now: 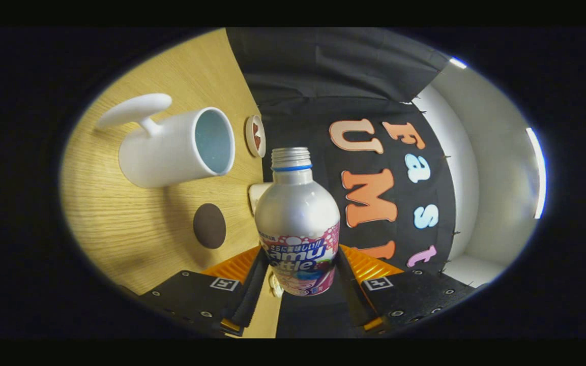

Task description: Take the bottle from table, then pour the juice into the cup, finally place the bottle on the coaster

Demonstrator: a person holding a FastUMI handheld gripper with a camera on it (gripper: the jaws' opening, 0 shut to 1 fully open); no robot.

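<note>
My gripper [300,264] is shut on the juice bottle [298,223], both black fingers pressing on its labelled lower body. The bottle is silver, with a blue ring under an uncapped threaded mouth. I am rolled onto my side, so the wooden table [120,223] stands like a wall beside the bottle. The white cup [176,147], with a long handle, stands on it beyond my fingers. Its open rim faces toward the bottle's neck, a short gap away. No liquid shows at the mouth. The dark brown round coaster [209,225] lies on the table between the cup and my fingers.
A small round white piece with a red mark [256,135] lies at the table's far edge past the cup. A white object [256,195] peeks out behind the bottle's shoulder. Black cloth and a pale booth wall [481,168] are behind.
</note>
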